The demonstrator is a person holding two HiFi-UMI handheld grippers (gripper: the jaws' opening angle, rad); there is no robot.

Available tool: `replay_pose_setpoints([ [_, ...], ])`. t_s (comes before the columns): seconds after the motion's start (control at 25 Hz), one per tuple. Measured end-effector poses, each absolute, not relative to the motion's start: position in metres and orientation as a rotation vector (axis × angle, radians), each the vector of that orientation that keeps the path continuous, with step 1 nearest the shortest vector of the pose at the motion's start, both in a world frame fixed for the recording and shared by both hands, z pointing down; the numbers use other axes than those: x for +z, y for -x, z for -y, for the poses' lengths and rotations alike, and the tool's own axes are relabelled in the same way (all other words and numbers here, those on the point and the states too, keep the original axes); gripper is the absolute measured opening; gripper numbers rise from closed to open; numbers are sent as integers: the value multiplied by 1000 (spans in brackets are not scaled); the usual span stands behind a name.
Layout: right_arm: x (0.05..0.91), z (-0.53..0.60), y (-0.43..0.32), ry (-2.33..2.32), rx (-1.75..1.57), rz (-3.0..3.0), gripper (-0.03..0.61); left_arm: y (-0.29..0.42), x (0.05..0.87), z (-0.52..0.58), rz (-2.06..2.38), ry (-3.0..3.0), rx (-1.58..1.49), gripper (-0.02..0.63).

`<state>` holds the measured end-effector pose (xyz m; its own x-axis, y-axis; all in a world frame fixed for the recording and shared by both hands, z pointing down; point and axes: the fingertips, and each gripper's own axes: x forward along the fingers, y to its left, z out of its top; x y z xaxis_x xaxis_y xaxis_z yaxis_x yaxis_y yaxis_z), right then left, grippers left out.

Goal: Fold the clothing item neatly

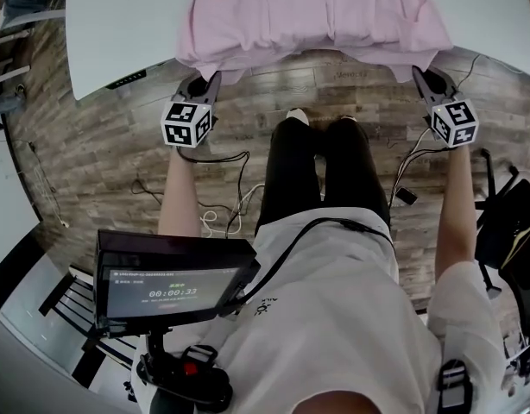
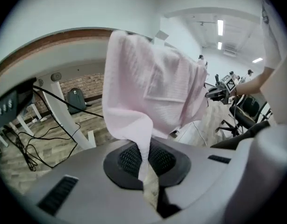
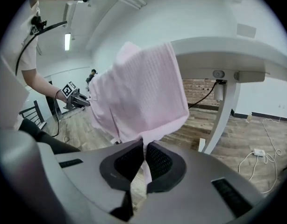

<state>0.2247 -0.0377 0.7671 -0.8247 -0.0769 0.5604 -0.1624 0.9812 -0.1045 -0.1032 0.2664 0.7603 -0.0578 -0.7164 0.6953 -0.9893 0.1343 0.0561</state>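
- The counter (image 1: 118, 33) is white and carries most of the pink garment (image 1: 317, 11). The garment lies spread across it, and its near edge spills over the rim toward the person.
- That hanging hem (image 1: 308, 57) runs between the two grippers, sagging a little in the middle, above the wood floor (image 1: 101, 162).
- The left gripper (image 1: 210, 83) is pressed together on the hem's left corner. Its own view shows a twist of pink cloth pinched between the pads.
- The right gripper (image 1: 423, 78) is likewise clamped on the hem's right corner, with a thin fold of cloth caught between the pads.
- Both grippers sit just below the counter's rim, one at each end of the hem, so the garment rises from them up onto the counter.
- The step in hand looks like carrying the near edge up and over for the first fold.
- To do it well, the grippers should rise together and stay level, held far enough apart to take the sag out of the hem.
- The edge should then go down square on the far part before either pinch is let go.
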Motion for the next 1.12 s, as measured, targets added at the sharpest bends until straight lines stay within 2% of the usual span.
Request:
replay_pose_setpoints([
  [0.16,718,19,-235,-151,217,2546,8,69,714,-278,1795,-1660,565,12],
  [0.52,590,-12,-241,-120,211,2600,9,42,593,-290,1799,-1732,464,12],
  [0.76,518,-2,-231,-192,188,2660,9,63,515,-284,1872,-1802,411,12],
  [1.12,440,27,-196,-388,47,2767,9,126,450,-255,2027,-1879,346,12],
])
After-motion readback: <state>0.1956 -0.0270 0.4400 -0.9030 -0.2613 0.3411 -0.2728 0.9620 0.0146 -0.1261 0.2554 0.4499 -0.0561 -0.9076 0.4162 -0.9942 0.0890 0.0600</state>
